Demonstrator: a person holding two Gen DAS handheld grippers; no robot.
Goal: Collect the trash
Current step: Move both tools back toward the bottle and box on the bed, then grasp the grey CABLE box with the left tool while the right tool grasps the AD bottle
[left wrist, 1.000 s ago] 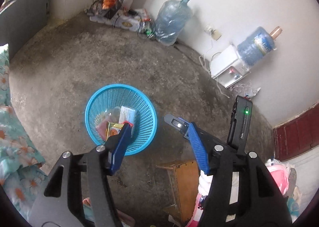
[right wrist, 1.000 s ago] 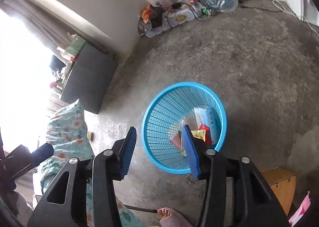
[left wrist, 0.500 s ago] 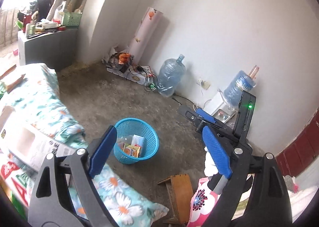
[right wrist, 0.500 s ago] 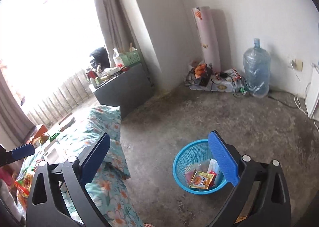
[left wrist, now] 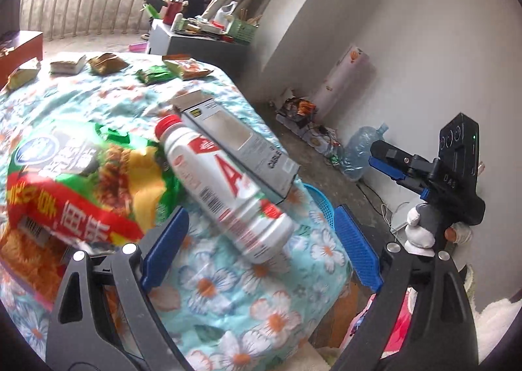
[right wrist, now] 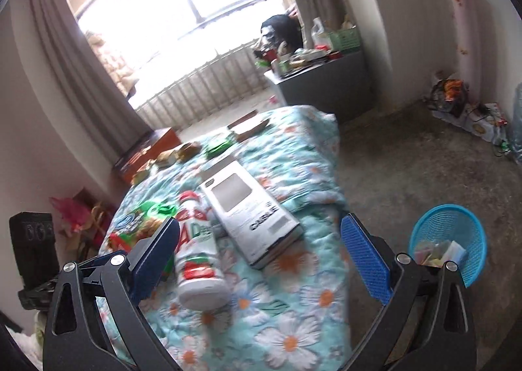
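left gripper (left wrist: 261, 240) hangs over the near edge of a bed with a floral blanket (left wrist: 248, 299), jaws wide and opening a touch more, nothing pressed between the pads. right gripper (right wrist: 257, 253) also spread wide, nothing gripped, pads clear of everything. both point down at the same spot on the blanket

nearest trash: white bottle with red cap (left wrist: 225, 188) lying on its side, base toward the grippers, between the left gripper's fingers in the left view but not touched. just left of it and touching, a big red/green snack bag (left wrist: 78, 182), partly behind the left finger. on the bottle's other side a grey carton (left wrist: 235, 142) lies flat, close against the bottle, one end at the bed edge

farther up the blanket, a row of small wrappers: green packet (left wrist: 153, 74), orange packet (left wrist: 189, 68), brownish packets (left wrist: 106, 63), all apart from the bottle

blue basket (right wrist: 448, 242) on the concrete floor right of the bed, some trash already inside, well apart from both grippers

far back: grey cabinet (right wrist: 326, 84) with clutter on top, water jug (left wrist: 359, 151) by the wall, curtains (right wrist: 71, 54) and bright window
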